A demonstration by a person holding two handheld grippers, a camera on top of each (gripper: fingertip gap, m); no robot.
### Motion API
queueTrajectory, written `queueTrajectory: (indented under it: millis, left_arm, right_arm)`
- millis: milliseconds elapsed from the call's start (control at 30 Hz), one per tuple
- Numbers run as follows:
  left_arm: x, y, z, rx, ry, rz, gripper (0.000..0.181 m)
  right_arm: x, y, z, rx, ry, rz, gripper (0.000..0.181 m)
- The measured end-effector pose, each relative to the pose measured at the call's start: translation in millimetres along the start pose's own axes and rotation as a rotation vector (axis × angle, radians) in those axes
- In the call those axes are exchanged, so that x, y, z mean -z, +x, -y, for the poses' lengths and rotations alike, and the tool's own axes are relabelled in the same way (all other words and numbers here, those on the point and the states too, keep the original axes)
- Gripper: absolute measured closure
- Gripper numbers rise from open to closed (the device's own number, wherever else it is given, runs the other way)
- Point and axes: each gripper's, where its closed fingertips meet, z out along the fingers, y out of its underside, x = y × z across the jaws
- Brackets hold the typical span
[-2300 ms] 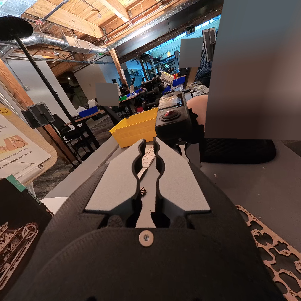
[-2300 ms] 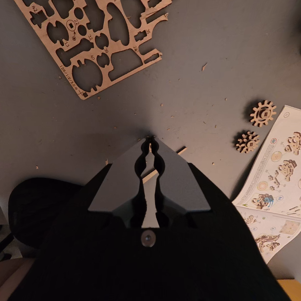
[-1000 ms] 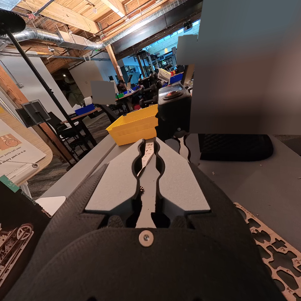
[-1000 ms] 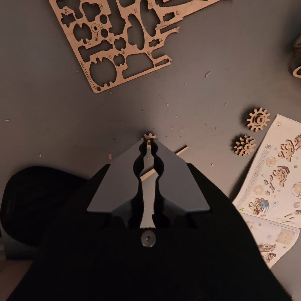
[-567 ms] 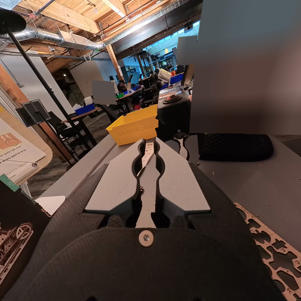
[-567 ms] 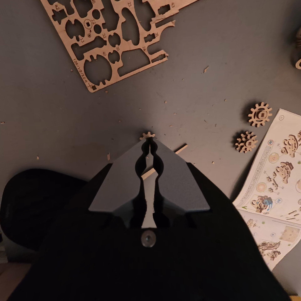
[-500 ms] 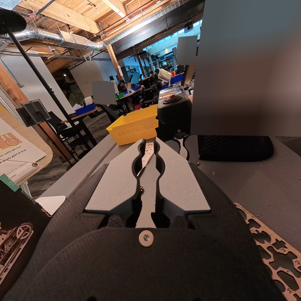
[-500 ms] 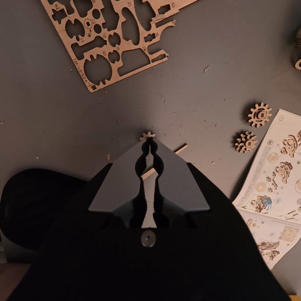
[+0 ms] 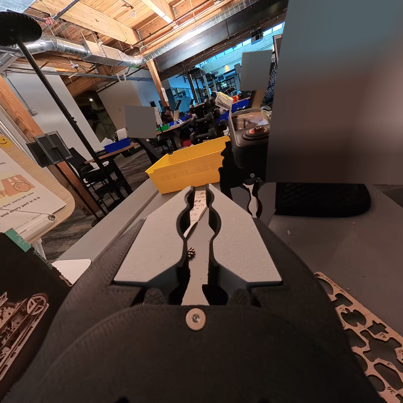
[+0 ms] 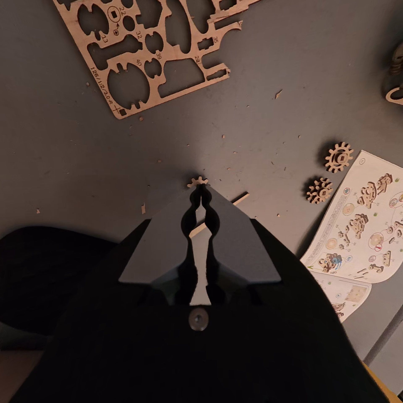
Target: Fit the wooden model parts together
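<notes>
Right gripper (image 10: 201, 185) pinches small wooden gear (image 10: 197, 181) by its edge, mid-bench (image 10: 65, 163), prob. so its hole stays free for fitting. Left gripper (image 9: 198, 190) slightly parted, empty, waiting near bench's edge.

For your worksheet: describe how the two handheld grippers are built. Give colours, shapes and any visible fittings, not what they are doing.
Each gripper, left gripper and right gripper, has two flat grey fingers tapering to a point, with wavy, scalloped black inner edges. They sit in a ribbed black body fastened by one silver screw. In the left wrist view, the right gripper carries a black camera on top.
</notes>
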Motion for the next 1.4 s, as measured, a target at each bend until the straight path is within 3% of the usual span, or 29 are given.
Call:
queueTrajectory:
  millis: [1400]
  left_arm:
    - [1.4,-4.3,0.0,0.013,0.004,0.016,0.172]
  right_arm:
    - [-1.0,-0.7,1.7,0.049,-0.111,-0.046,0.181]
